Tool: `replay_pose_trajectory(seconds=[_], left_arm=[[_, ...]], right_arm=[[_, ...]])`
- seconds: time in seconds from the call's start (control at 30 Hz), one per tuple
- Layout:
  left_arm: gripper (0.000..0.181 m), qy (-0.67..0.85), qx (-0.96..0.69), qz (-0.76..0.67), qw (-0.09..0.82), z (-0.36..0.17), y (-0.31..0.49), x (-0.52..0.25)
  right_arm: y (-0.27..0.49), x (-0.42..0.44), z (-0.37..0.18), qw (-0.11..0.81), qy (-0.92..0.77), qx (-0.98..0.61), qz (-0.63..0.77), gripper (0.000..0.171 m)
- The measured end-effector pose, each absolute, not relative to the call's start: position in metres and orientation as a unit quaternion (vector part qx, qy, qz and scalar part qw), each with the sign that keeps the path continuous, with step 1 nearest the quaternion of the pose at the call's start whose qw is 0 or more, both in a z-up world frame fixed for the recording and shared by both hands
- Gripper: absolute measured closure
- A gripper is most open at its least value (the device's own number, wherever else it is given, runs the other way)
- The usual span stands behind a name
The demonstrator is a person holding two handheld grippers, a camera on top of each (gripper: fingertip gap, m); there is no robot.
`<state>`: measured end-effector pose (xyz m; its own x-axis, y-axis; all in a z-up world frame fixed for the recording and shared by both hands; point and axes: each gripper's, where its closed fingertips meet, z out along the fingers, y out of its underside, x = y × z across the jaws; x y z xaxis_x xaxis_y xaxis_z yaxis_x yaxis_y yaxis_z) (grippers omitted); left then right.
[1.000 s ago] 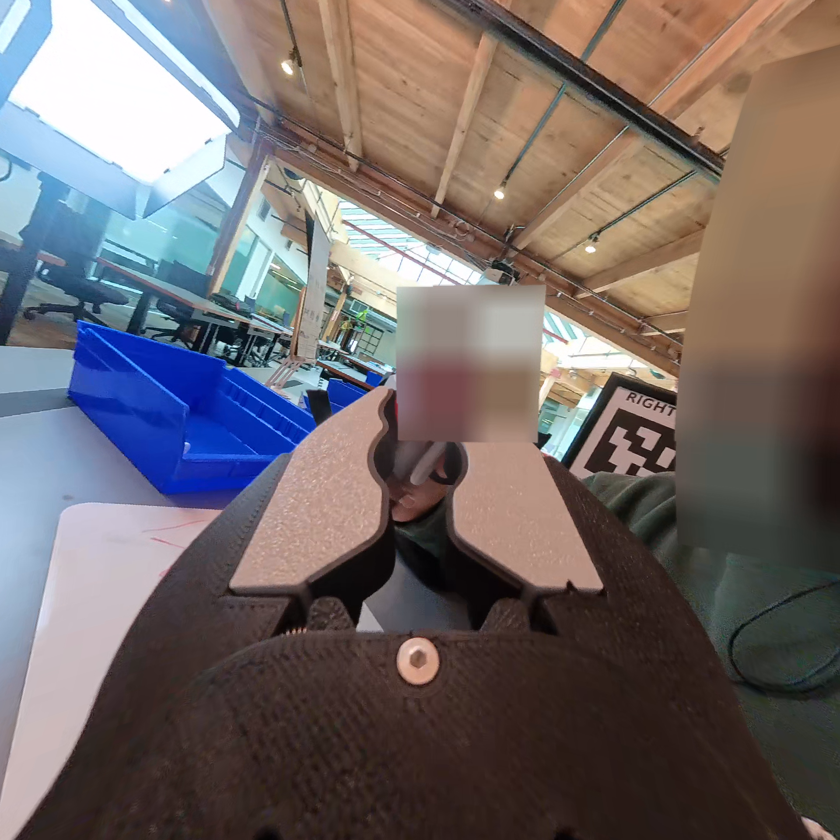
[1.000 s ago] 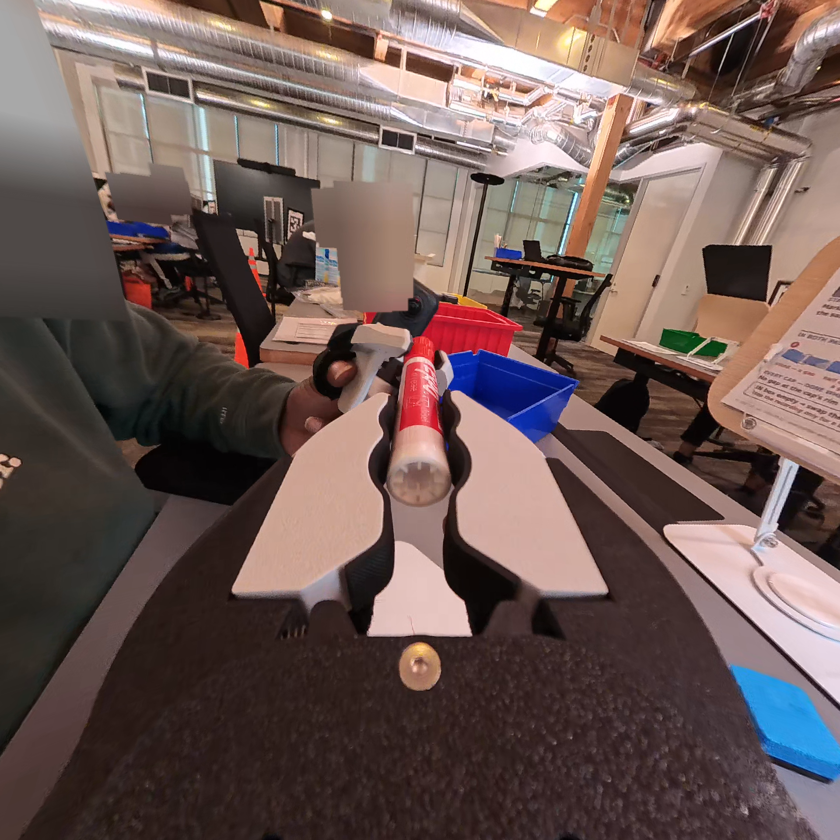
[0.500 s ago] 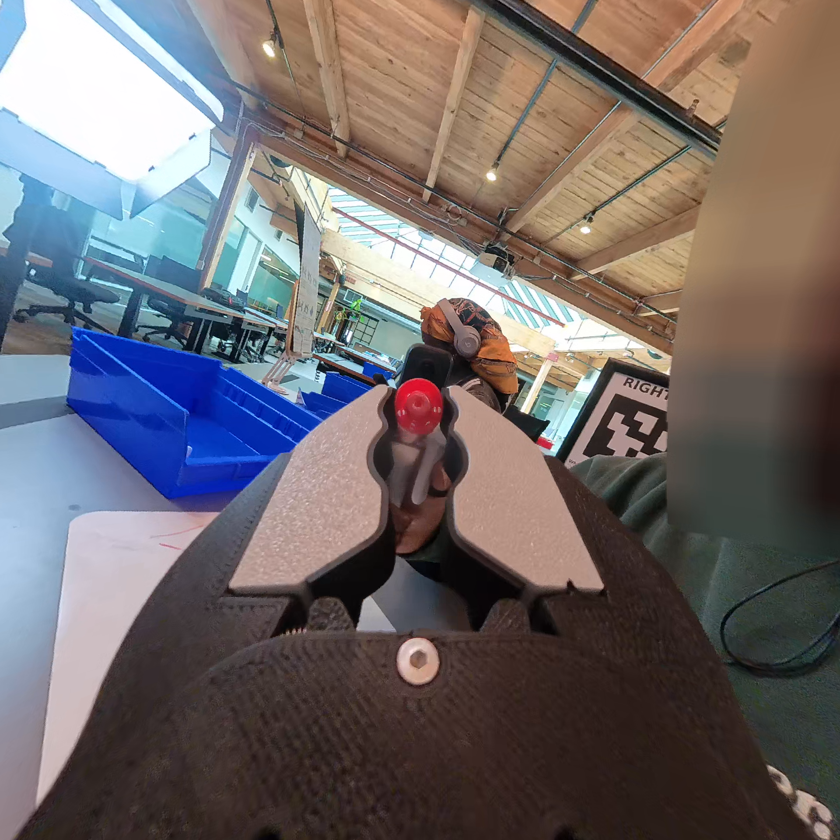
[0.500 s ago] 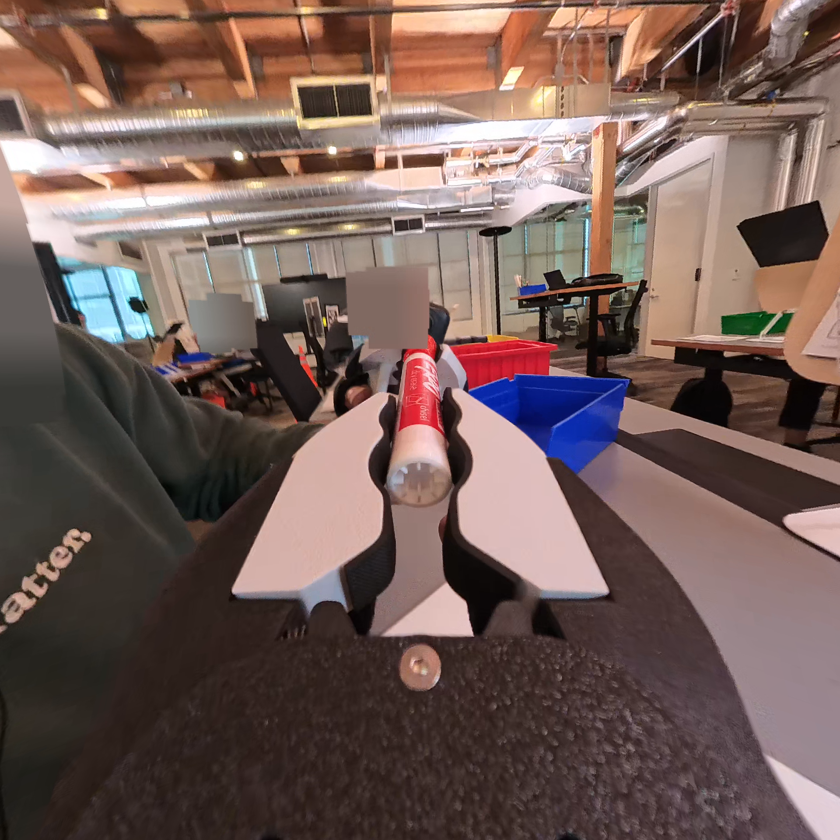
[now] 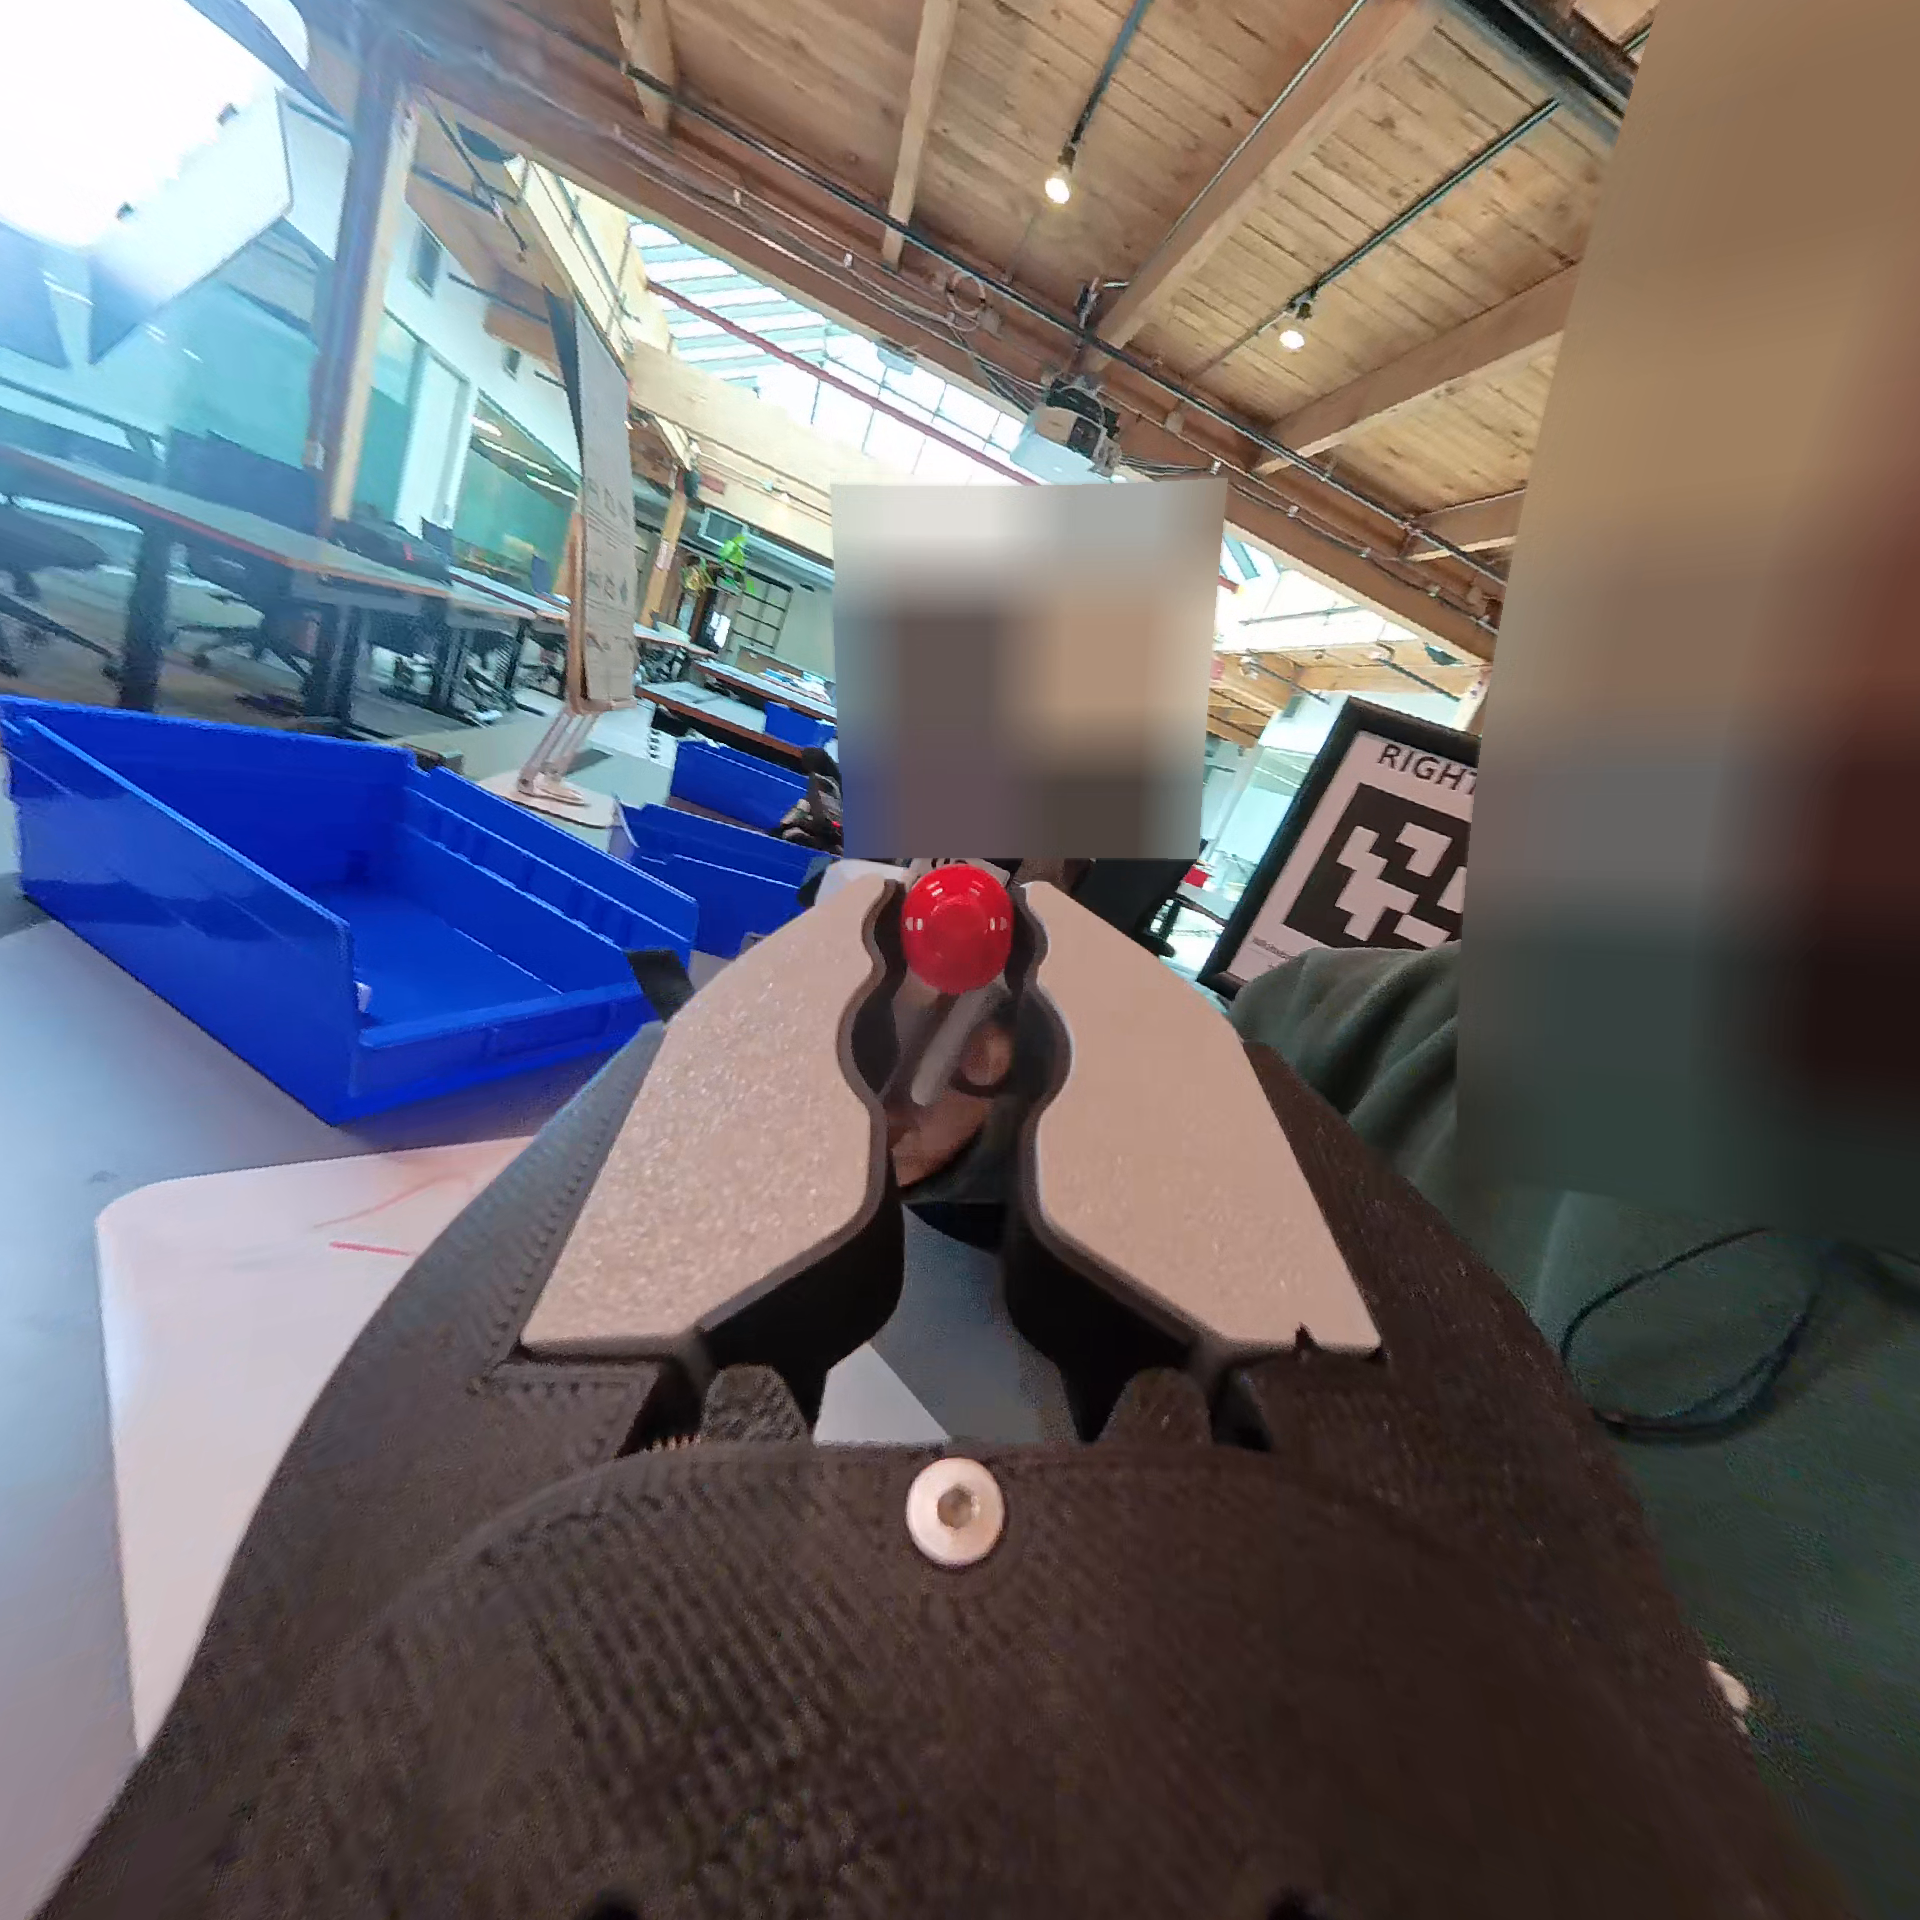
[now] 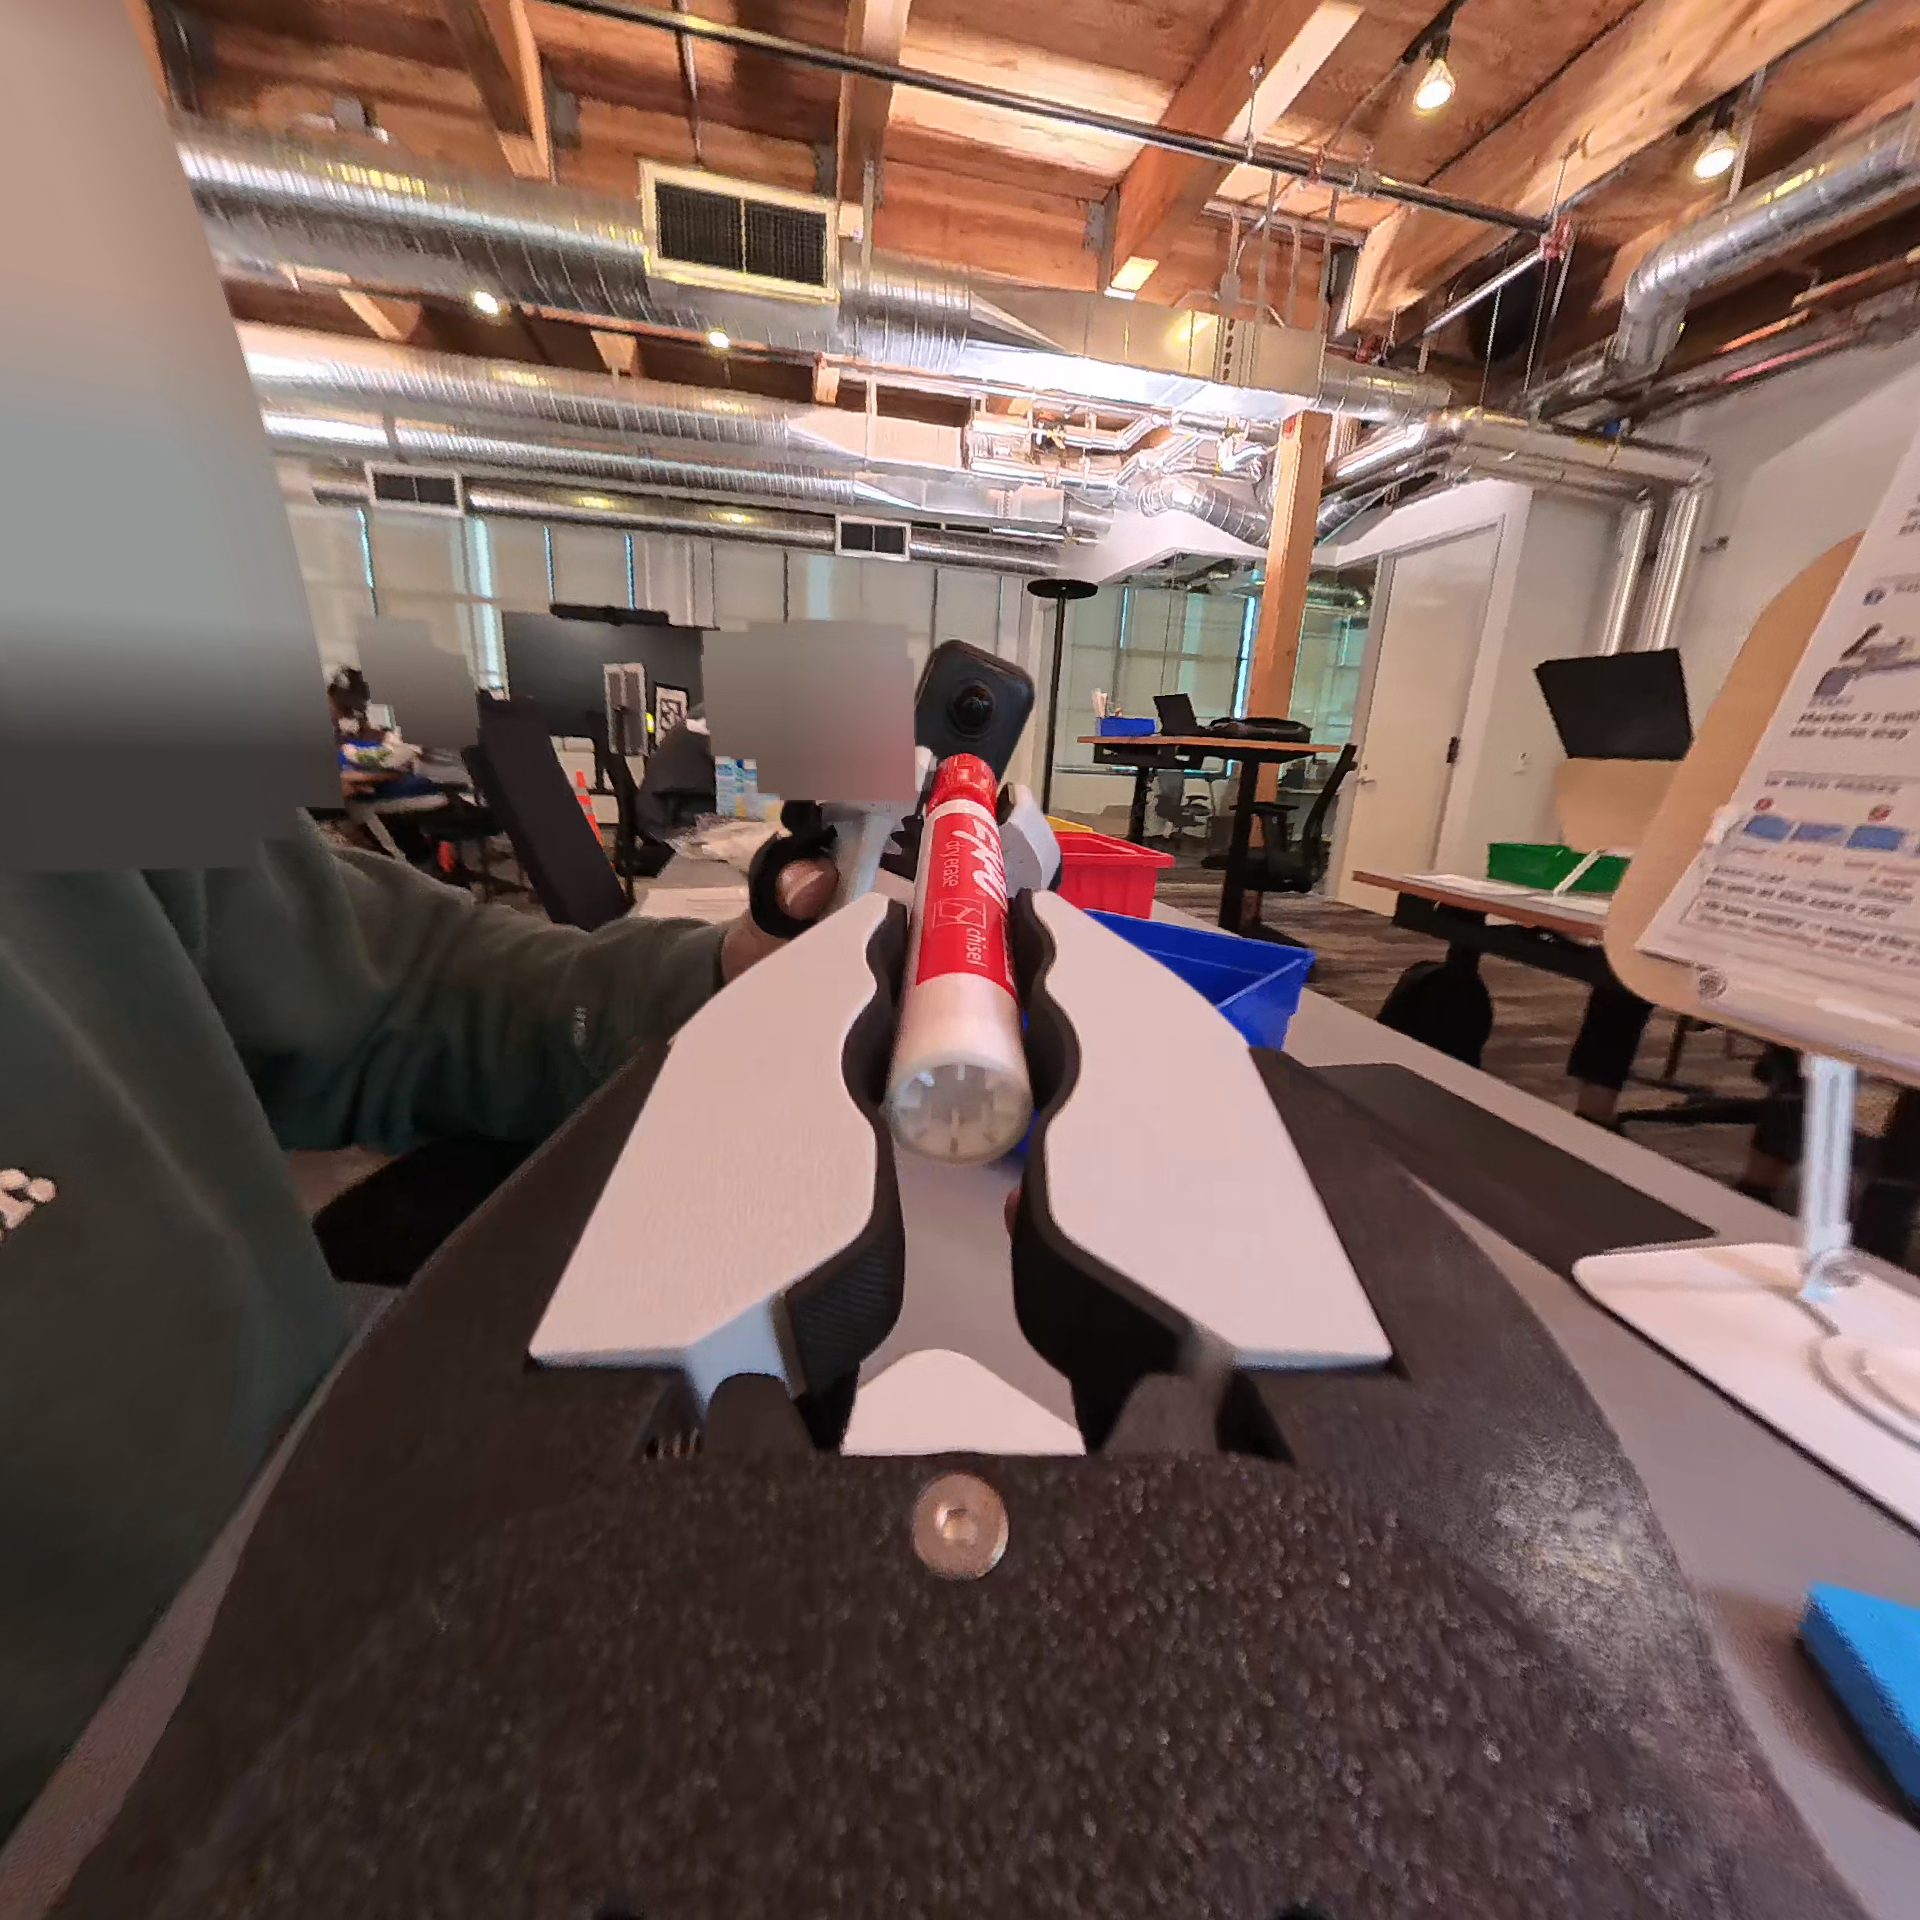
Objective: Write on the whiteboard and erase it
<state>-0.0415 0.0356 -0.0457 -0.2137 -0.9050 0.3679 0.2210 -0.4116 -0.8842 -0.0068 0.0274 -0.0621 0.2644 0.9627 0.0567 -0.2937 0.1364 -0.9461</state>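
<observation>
My right gripper [image 6: 961,925] is shut on a red and white marker [image 6: 961,977], whose butt end points at the camera. The marker's far end reaches into my left gripper [image 5: 956,904], which faces the right one. In the left wrist view the marker's red cap [image 5: 956,930] sits between the left fingertips, which are closed around it. Both grippers are held in the air in front of the person. The whiteboard [image 5: 260,1351] lies on the table below the left gripper, with a few thin red strokes near its far edge. A blue eraser [image 6: 1870,1683] lies at the lower right.
A blue bin [image 5: 343,914] stands on the grey table beyond the whiteboard, with smaller blue bins [image 5: 727,862] behind it. A sign stand with a white base [image 6: 1714,1340] is at the right. Red [image 6: 1107,868] and blue [image 6: 1216,971] bins stand beyond the marker. The person's green sleeve [image 6: 436,997] is at the left.
Both grippers keep their hold and stay facing each other. The right view has tipped up, then swung back right, so the sign stand and eraser show again. The cap end sits a little deeper.
</observation>
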Motion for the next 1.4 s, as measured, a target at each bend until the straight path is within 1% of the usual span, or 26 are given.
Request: replay_pose_trajectory(seconds=[0.13,0.3,0.33,0.4,0.53,0.6,0.67,0.73,0.77,0.83,0.9,0.93,1.0,1.07,1.13,1.23,1.4], left_arm=[[0.16,0.376,-0.498,-0.696,0.355,-0.055,0.031,-0.042],[0.16,0.408,-0.527,-0.663,0.341,-0.071,0.025,-0.038],[0.161,0.415,-0.521,-0.653,0.36,-0.067,0.025,-0.037],[0.161,0.455,-0.519,-0.623,0.369,-0.062,0.021,-0.035],[0.162,0.483,-0.533,-0.605,0.342,-0.076,0.019,-0.032],[0.162,0.475,-0.531,-0.606,0.354,-0.076,0.023,-0.03],[0.162,0.477,-0.535,-0.58,0.386,-0.079,0.03,-0.029],[0.148,0.465,-0.538,-0.553,0.435,-0.08,0.042,-0.034],[0.146,0.451,-0.54,-0.543,0.458,-0.081,0.048,-0.039],[0.145,0.446,-0.564,-0.501,0.482,-0.097,0.057,-0.05],[0.15,0.459,-0.595,-0.442,0.49,-0.124,0.062,-0.062],[0.157,0.468,-0.606,-0.419,0.488,-0.137,0.061,-0.067],[0.17,0.481,-0.615,-0.394,0.485,-0.156,0.057,-0.077],[0.179,0.475,-0.616,-0.392,0.49,-0.167,0.057,-0.084],[0.181,0.46,-0.619,-0.402,0.493,-0.172,0.062,-0.087],[0.181,0.459,-0.621,-0.387,0.505,-0.17,0.068,-0.092],[0.181,0.457,-0.626,-0.35,0.527,-0.173,0.072,-0.103]], right_arm=[[0.023,-0.008,-0.065,0.676,-0.419,-0.441,0.416,0.151],[0.018,-0.015,-0.073,0.687,-0.454,-0.434,0.366,0.151],[0.018,-0.015,-0.072,0.684,-0.45,-0.435,0.375,0.151],[0.015,-0.014,-0.067,0.689,-0.456,-0.422,0.374,0.151],[0.014,-0.009,-0.071,0.669,-0.486,-0.424,0.368,0.151],[0.017,-0.008,-0.073,0.656,-0.484,-0.433,0.385,0.151],[0.023,-0.007,-0.074,0.637,-0.477,-0.446,0.409,0.151],[0.032,0.002,-0.07,0.633,-0.468,-0.458,0.414,0.151],[0.039,0.013,-0.065,0.635,-0.463,-0.465,0.407,0.151],[0.063,0.051,-0.046,0.666,-0.441,-0.496,0.339,0.151],[0.097,0.11,-0.032,0.695,-0.411,-0.556,0.199,0.151],[0.116,0.143,-0.035,0.681,-0.399,-0.602,0.117,0.151],[0.149,0.208,-0.054,0.625,-0.387,-0.678,-0.036,0.151],[0.175,0.256,-0.083,0.542,-0.401,-0.726,-0.136,0.151],[0.198,0.287,-0.113,0.469,-0.43,-0.742,-0.211,0.151],[0.225,0.311,-0.157,0.365,-0.514,-0.712,-0.311,0.151],[0.254,0.333,-0.205,0.231,-0.607,-0.648,-0.398,0.151]])
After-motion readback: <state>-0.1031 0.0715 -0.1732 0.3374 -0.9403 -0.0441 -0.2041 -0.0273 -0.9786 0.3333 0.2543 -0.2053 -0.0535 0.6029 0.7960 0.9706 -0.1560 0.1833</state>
